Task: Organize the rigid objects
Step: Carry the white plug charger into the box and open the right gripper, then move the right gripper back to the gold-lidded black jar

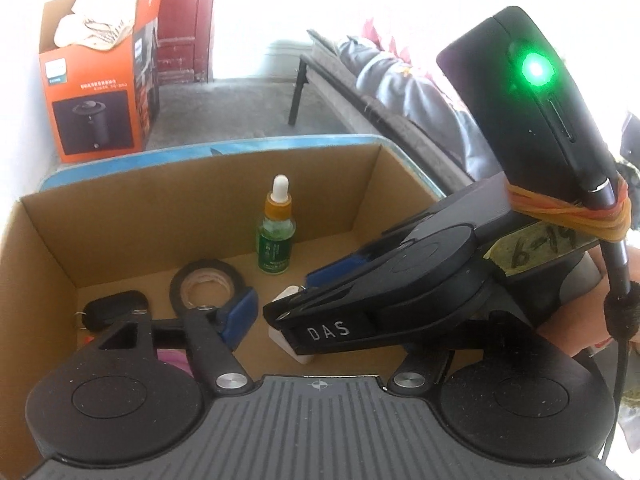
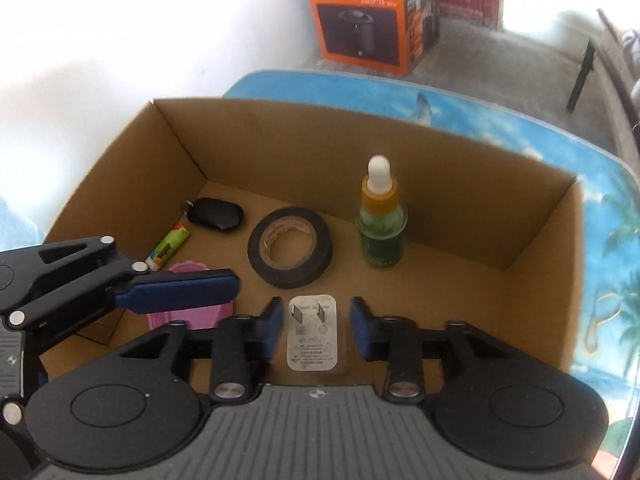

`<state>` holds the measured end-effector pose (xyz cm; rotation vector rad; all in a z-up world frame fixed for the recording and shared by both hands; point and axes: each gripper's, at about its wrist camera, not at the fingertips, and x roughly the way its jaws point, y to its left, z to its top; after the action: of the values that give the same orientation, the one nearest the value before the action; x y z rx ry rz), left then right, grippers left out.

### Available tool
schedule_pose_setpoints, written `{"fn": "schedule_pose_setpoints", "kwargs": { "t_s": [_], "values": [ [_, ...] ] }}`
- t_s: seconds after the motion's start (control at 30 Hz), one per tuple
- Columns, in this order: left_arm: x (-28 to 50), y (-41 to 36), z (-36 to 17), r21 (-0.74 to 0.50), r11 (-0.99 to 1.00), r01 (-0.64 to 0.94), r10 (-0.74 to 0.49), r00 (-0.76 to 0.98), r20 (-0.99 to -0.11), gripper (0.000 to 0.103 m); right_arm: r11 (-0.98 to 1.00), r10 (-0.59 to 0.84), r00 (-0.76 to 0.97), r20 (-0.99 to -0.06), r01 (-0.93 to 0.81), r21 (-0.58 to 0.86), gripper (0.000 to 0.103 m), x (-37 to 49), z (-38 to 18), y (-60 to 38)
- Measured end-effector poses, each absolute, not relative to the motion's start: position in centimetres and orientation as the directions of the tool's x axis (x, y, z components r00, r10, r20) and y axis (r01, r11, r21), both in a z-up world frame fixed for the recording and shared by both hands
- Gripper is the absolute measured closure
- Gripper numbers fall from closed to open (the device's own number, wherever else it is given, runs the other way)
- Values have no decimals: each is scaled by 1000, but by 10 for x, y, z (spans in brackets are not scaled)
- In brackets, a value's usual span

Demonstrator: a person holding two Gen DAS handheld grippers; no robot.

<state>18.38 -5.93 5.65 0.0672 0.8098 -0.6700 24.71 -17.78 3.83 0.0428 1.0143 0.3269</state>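
An open cardboard box (image 2: 168,148) holds a green dropper bottle (image 2: 380,224), a black tape roll (image 2: 290,246), a black key fob (image 2: 216,214), a green lighter (image 2: 170,246), a pink lid (image 2: 188,316) and a white plug adapter (image 2: 313,333). My right gripper (image 2: 314,330) is open, its blue pads on either side of the adapter with gaps. My left gripper (image 1: 316,316) is inside the box; only its left finger (image 1: 236,314) shows, the right one is hidden behind the right gripper's body. In the left wrist view the bottle (image 1: 276,228), tape (image 1: 206,284), fob (image 1: 114,308) and adapter (image 1: 290,350) show.
The box (image 1: 132,216) stands on a blue beach-print table (image 2: 520,136). An orange product carton (image 2: 368,12) stands on the floor behind it. A bench with clothes (image 1: 400,92) is at the right. A white wall is at the left.
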Motion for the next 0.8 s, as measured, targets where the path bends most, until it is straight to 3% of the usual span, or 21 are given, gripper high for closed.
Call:
{"fn": "schedule_pose_setpoints", "kwargs": {
  "t_s": [0.13,0.3,0.53,0.8],
  "values": [
    [167,-49,70,-182,793,581,-539,532,-653,25,943,326,545,-772,-249,223,51,232,53,-186],
    [120,-24,92,-185,767,615,-595,572,-565,3,886,461,592,-661,-266,380,46,184,77,-207],
    [50,12,89,-217,732,645,-652,573,-496,0,789,574,657,-489,-281,547,41,75,84,-226],
    [9,40,43,-229,758,611,-619,562,-549,0,805,525,703,-479,-229,547,27,-3,55,-198]
  ]
}}
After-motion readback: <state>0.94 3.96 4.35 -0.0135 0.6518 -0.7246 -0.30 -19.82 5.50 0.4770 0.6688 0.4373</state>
